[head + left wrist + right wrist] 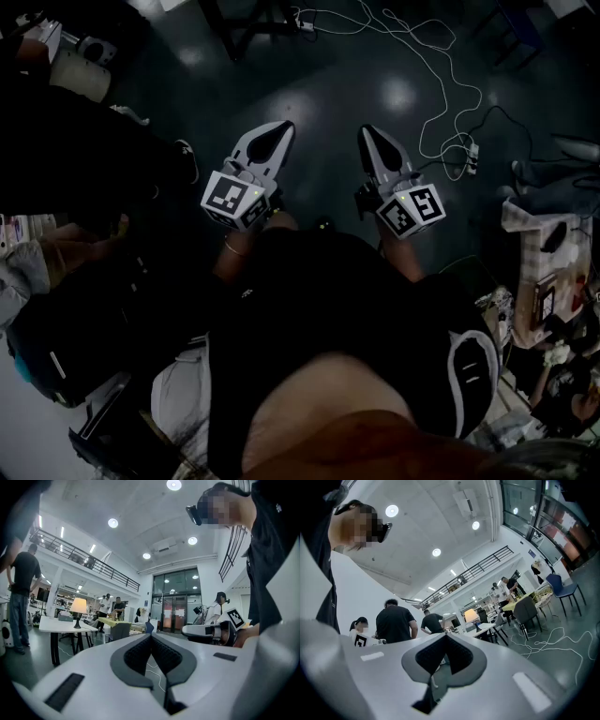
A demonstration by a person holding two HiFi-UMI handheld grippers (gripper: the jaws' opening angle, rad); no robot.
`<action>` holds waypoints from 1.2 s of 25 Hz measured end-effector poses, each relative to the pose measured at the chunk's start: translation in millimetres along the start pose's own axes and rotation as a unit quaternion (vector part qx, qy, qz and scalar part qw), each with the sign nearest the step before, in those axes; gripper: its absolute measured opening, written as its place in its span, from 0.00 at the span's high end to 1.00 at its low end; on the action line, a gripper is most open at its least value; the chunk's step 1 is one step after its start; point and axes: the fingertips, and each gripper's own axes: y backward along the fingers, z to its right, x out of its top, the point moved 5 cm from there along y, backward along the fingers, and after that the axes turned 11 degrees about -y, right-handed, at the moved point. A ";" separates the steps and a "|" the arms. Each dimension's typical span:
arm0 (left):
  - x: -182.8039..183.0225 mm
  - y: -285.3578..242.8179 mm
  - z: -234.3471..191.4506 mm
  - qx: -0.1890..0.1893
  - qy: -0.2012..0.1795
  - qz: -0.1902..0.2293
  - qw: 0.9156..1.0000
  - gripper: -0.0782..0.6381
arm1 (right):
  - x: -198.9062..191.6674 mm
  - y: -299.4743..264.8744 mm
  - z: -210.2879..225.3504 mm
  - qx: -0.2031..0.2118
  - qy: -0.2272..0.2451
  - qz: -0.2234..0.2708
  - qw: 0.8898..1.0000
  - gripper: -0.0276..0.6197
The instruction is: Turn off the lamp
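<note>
The left claw (282, 127) and the right claw (367, 131) are held side by side in front of the person, over a dark floor (328, 103) with white cables (441, 84) lying on it. In the left gripper view, the left claw (151, 635) has its jaws closed, tips touching, with nothing between them. In the right gripper view, the right claw (445, 635) is closed in the same way and also holds nothing.

The lamp (78, 606) is lit and stands upright on a white table (65, 626) across the room. From the left claw it sits well apart, off to the left of the jaw tips and a little above them. From the right claw the lamp (471, 616) lies far beyond the tips, slightly to their right, on the same table (485, 629). Neither claw touches it.
</note>
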 end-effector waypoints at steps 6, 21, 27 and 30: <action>5.3 5.8 10.9 0.013 0.001 0.002 1.000 0.88 | -1.3 14.9 3.5 0.001 -0.009 -0.006 1.000 0.96; 3.8 24.2 -1.6 0.028 0.018 -0.004 0.999 0.88 | -11.1 14.7 10.9 -0.012 -0.036 0.008 0.999 0.96; 1.2 8.3 -24.4 0.022 0.024 0.008 0.999 0.88 | -6.1 1.8 11.3 -0.017 -0.024 0.013 0.999 0.96; -2.9 -9.3 -29.9 0.004 0.028 0.007 1.000 0.88 | -2.4 -1.4 21.2 -0.029 -0.021 0.014 0.999 0.96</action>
